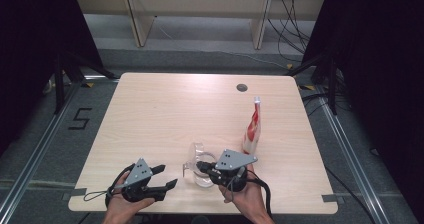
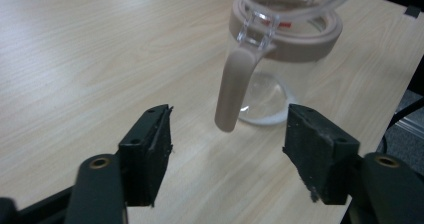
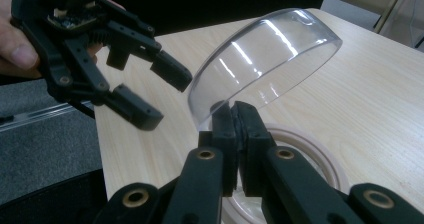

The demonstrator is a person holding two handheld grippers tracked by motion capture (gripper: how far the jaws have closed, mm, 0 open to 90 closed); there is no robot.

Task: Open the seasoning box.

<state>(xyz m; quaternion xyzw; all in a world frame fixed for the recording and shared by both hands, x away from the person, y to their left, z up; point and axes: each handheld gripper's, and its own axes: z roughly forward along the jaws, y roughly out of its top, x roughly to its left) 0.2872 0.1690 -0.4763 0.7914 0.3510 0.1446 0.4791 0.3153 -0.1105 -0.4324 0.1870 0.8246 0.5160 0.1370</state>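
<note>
Pinching the clear lid (image 3: 265, 59), the right gripper (image 3: 235, 115) stood shut; the left gripper (image 2: 227, 134) gaped before the jug's handle (image 2: 235, 86), red pouch (image 1: 252, 126) beyond.

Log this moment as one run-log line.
right tongs: shut on clear lid, raised | left tongs: open, facing jug handle | jug: upright on table

A red-and-white pouch (image 1: 252, 126) stands upright on the light wood table (image 1: 165, 114), near the right edge. A dark round grommet hole (image 1: 242, 88) sits in the tabletop near the far edge. Pale shelving (image 1: 200, 9) and loose cables (image 1: 292, 29) occupy the floor beyond the table.
</note>
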